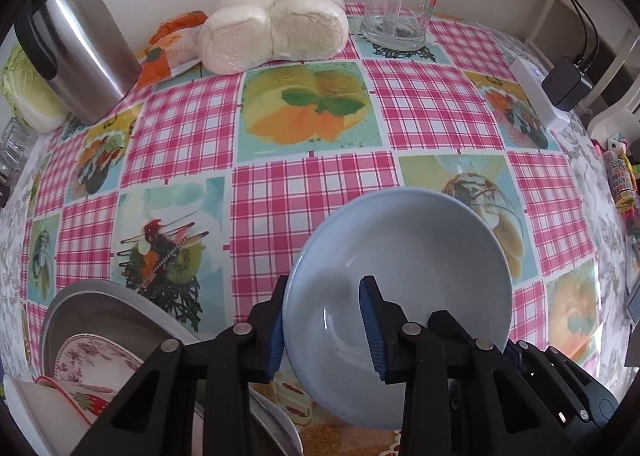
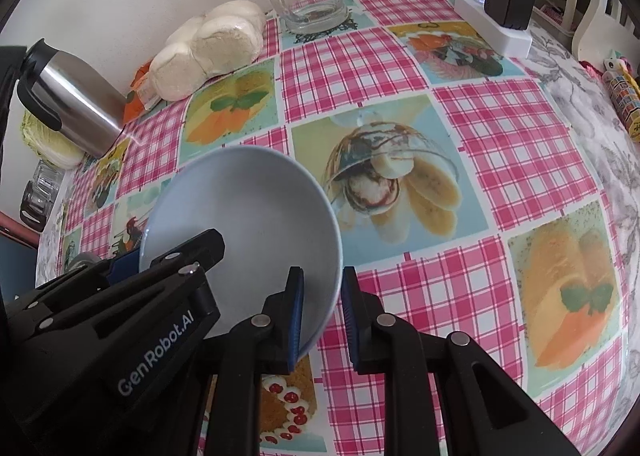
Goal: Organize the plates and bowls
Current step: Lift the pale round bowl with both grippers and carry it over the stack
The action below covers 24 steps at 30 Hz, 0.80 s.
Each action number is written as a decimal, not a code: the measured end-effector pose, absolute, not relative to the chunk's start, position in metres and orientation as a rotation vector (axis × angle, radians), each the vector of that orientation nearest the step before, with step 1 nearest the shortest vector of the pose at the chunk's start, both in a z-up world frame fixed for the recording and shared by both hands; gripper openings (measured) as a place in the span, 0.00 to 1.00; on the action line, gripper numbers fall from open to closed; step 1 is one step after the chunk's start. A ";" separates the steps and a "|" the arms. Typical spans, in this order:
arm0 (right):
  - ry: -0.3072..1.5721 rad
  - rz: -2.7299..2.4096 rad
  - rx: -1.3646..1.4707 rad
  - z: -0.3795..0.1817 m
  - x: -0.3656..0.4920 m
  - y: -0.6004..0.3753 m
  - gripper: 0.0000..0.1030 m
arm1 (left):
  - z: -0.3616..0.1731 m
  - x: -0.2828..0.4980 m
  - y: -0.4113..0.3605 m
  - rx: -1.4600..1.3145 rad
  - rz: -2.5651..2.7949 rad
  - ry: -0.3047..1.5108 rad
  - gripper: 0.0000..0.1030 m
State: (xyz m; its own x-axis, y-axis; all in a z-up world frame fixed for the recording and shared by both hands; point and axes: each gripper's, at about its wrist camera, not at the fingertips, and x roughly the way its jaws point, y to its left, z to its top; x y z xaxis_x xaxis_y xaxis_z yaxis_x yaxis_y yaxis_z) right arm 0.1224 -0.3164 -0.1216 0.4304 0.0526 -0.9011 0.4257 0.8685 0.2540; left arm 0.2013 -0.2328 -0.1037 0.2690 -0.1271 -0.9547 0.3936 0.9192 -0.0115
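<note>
A light blue bowl (image 1: 412,268) (image 2: 256,212) hangs tilted over the checked tablecloth (image 1: 296,196), held from two sides. My left gripper (image 1: 324,328) is shut on its left rim, one blue pad outside the wall and one inside. My right gripper (image 2: 322,316) is shut on the opposite rim in the same way. Each gripper also shows in the other view: the right gripper (image 1: 516,352) behind the bowl's lower right edge, the left gripper (image 2: 168,252) at the bowl's left. A metal pan (image 1: 100,304) at lower left holds a floral plate (image 1: 92,356) and a strawberry dish (image 1: 60,404).
Along the far wall stand a steel jug (image 1: 80,48), a bag of white buns (image 1: 272,28) and a glass mug (image 1: 400,4). A white power strip (image 1: 536,92) with a black plug lies at the right edge. A cabbage (image 1: 28,96) sits at far left.
</note>
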 end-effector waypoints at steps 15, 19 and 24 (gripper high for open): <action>1.097 -0.221 0.513 -0.119 0.120 -0.317 0.19 | -0.100 0.204 -0.225 0.158 -0.373 1.271 0.36; 1.068 -0.211 0.518 -0.106 0.116 -0.319 0.19 | -0.081 0.201 -0.223 0.144 -0.388 1.232 0.36; 1.009 -0.201 0.512 -0.076 0.108 -0.318 0.19 | -0.048 0.196 -0.213 0.099 -0.416 1.167 0.36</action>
